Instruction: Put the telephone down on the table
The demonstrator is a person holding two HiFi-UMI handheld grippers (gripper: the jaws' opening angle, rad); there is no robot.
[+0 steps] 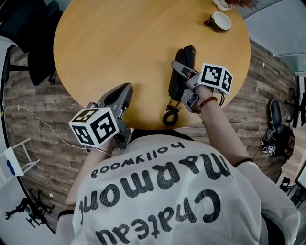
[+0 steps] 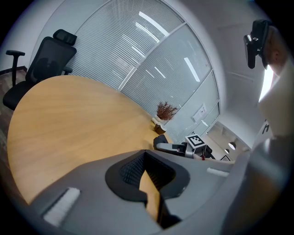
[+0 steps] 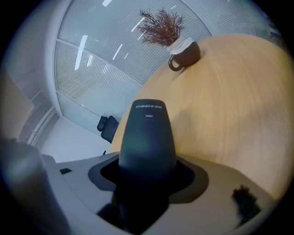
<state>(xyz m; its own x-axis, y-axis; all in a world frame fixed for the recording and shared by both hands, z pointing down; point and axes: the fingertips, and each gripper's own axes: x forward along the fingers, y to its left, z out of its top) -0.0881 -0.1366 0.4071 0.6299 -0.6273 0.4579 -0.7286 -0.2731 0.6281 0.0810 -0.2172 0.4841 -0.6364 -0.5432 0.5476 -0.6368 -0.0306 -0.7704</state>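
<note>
- Telephone (image 1: 182, 72): a black handset, gripped across its middle by the right tongs (image 1: 183, 85), over the table (image 1: 105, 43) toward its 4 o'clock edge in the head view.
- Its upper end points to 12 o'clock, and its coiled cord (image 1: 169, 115) loops at the table's rim, at about 5 o'clock.
- Whether the handset touches the tabletop cannot be told.
- In the right gripper view the telephone (image 3: 147, 137) fills the gap of the right tongs (image 3: 147, 181), both jaws pressed against its sides, and the table (image 3: 229, 119) spreads beyond it.
- Left tongs (image 1: 123, 92) hang over the table's rim at about 7 o'clock, well apart from the handset.
- In their own view the left tongs (image 2: 148, 181) are drawn together with nothing between them; only a thin slit shows wood.
- A cup (image 1: 219, 21) sits at 2 o'clock on the table, with a dried plant (image 1: 235, 4) just past it.
- A chair (image 1: 34, 57) stands off the table at 9 o'clock.
</note>
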